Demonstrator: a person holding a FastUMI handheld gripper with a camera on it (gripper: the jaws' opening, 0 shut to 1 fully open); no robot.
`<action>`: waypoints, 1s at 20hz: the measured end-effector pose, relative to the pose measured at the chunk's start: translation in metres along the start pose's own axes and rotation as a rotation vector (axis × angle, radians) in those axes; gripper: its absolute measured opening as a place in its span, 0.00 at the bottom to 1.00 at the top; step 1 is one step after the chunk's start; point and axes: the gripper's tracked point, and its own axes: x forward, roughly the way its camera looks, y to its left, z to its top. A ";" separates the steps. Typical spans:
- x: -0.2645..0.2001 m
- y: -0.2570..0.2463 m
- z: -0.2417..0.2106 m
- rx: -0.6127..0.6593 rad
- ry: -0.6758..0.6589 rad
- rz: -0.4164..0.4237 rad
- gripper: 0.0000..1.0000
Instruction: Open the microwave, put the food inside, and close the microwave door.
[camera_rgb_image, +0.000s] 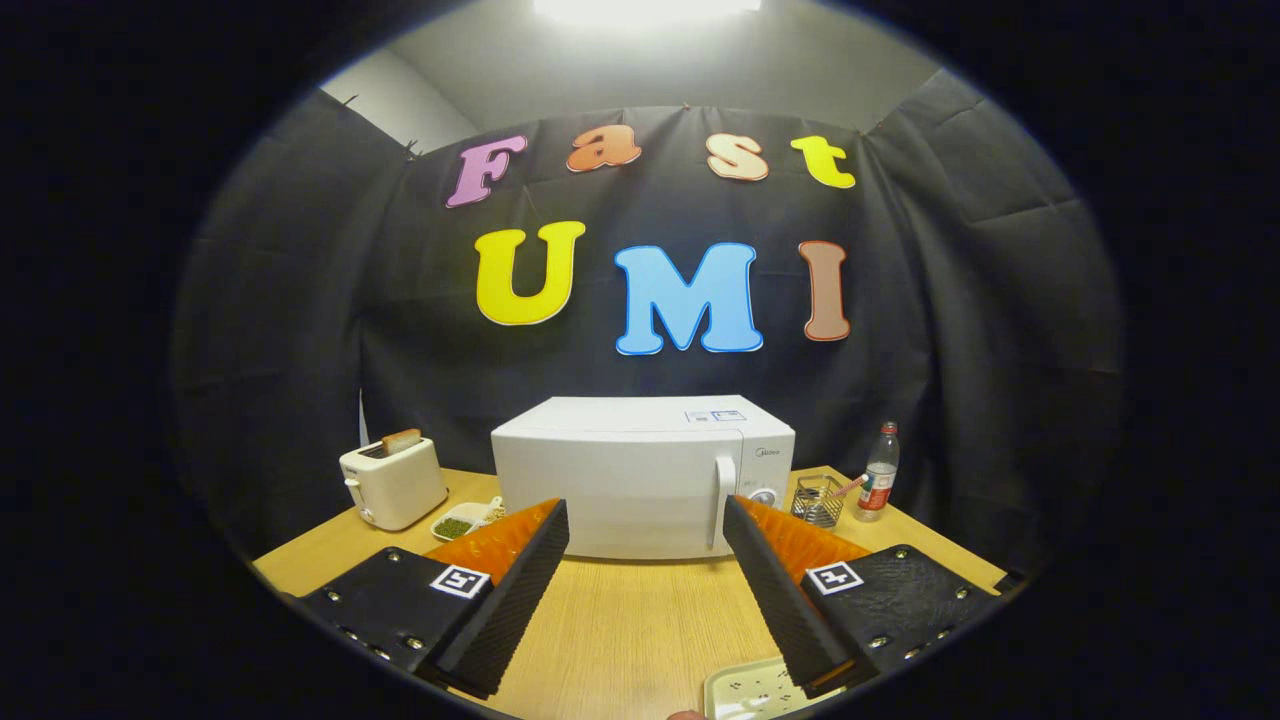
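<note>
I have the hand-held gripper (645, 520) spread wide, its fingers holding nothing above the pale wooden table (630, 620). Beyond the fingertips the white box-shaped microwave (640, 475) stands at the table's far edge, door shut, its vertical white handle (722, 500) just ahead of the right finger. A bare strip of wood lies between fingers and door. At the near edge, beside the right finger, sits a pale green tray (745, 690). The far left corner holds a white toaster (392, 482) and a small white dish of green bits (455, 525); far right, a wire basket (818, 500) and clear plastic bottle (880, 472).
</note>
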 end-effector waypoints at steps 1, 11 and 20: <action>-0.002 0.002 0.002 0.011 -0.003 0.000 0.99; -0.026 -0.010 0.025 0.013 -0.048 -0.049 0.99; -0.048 -0.012 0.033 -0.006 -0.062 -0.060 0.99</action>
